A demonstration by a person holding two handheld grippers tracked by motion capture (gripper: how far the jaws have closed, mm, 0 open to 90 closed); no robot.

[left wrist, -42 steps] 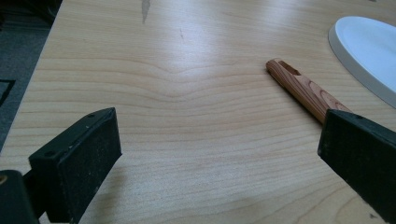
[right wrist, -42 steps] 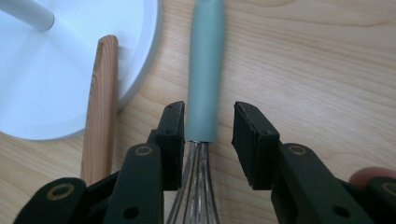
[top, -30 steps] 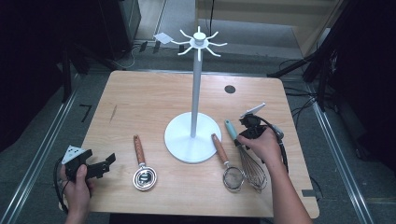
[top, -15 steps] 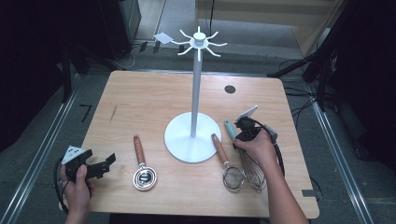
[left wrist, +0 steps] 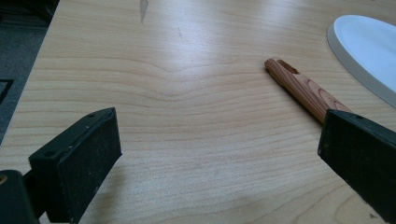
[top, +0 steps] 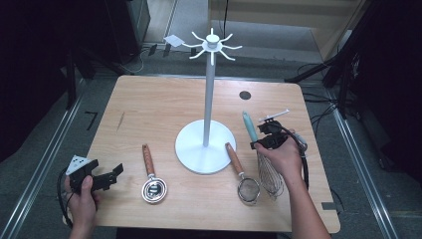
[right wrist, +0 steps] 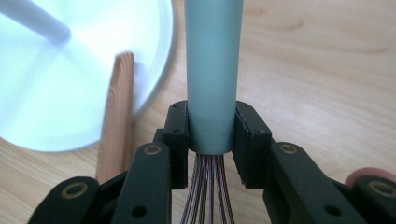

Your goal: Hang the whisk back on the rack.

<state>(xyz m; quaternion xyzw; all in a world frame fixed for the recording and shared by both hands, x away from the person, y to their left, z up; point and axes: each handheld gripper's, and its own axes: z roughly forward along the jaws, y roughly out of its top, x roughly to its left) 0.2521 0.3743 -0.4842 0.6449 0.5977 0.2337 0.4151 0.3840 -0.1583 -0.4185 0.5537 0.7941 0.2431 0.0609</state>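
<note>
On the right side of the table (top: 164,107), my right gripper (top: 262,142) is clamped on the whisk (top: 266,172): both pads press the grey-green handle (right wrist: 212,74) right where the wires enter it, and the jaws have just been closing onto it. Whisk lies just right of the white stand base (top: 206,147), wires toward the near edge. Wooden-handled strainer (top: 242,178) sits between whisk and base, touching neither pad. Near the left corner, my left gripper (left wrist: 219,154) hovers low over bare wood, jaws wide apart, nothing between them. Wooden-handled measuring cup (top: 151,175) lies just right of it, handle tip showing by my right-hand pad.
</note>
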